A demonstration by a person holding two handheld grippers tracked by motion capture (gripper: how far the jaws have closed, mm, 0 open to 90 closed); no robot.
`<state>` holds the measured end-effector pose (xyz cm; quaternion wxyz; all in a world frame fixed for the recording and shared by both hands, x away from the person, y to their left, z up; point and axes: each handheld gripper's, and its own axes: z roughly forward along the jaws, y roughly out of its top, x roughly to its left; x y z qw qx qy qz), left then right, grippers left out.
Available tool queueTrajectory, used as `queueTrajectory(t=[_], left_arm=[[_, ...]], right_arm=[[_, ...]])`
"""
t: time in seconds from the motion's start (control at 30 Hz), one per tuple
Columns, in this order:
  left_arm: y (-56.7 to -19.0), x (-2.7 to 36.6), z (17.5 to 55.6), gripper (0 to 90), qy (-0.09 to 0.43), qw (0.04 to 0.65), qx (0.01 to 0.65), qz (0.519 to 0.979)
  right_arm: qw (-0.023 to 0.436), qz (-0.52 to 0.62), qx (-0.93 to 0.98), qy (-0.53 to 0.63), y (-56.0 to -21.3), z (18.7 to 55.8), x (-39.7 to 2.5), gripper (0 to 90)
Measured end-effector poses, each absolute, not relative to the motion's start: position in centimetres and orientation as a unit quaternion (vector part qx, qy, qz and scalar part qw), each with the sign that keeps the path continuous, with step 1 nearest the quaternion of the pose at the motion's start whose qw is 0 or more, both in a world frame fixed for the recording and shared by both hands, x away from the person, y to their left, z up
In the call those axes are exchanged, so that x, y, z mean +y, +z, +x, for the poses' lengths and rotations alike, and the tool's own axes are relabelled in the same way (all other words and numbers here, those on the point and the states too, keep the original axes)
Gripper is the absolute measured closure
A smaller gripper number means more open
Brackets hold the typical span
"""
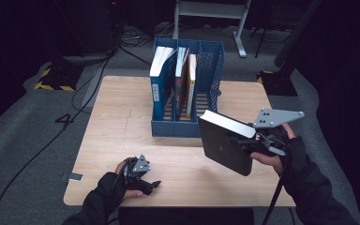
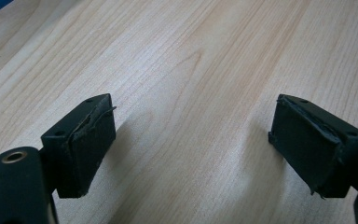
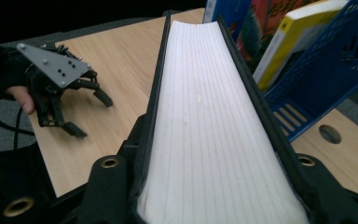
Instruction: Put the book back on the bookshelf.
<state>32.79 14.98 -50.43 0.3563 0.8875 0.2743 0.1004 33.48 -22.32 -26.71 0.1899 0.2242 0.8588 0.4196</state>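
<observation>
Black book (image 1: 225,140) clamped in the right gripper (image 1: 255,139), held above the table (image 1: 122,117) just in front of the blue rack (image 1: 187,84).
High view shows its dark cover tilted; the right gripper view shows its white page edge between the jaws. Left gripper (image 2: 191,144) rests low over bare wood, jaws spread wide and holding nothing.

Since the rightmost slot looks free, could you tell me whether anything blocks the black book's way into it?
Nothing visible does. The right gripper holds the black hardcover book in front of the blue plastic file rack, whose rightmost slot is empty; its other slots hold three upright books.
</observation>
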Motion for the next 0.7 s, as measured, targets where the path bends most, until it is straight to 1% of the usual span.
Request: queueTrajectory(t=[0.17,0.3,0.7], left_arm=[[-50.4,15.0,32.8,14.4,0.1,0.356,0.274,0.888],[-50.4,15.0,32.8,14.4,0.1,0.356,0.274,0.888],[-50.4,15.0,32.8,14.4,0.101,0.356,0.273,0.888]], right_arm=[[0.206,0.229,0.852,0.424,-25.0,33.8,-22.9,53.4],[0.215,0.239,0.845,0.428,-24.3,34.3,-23.3,53.4],[0.229,0.263,0.835,0.426,-23.7,36.0,-23.6,53.4]])
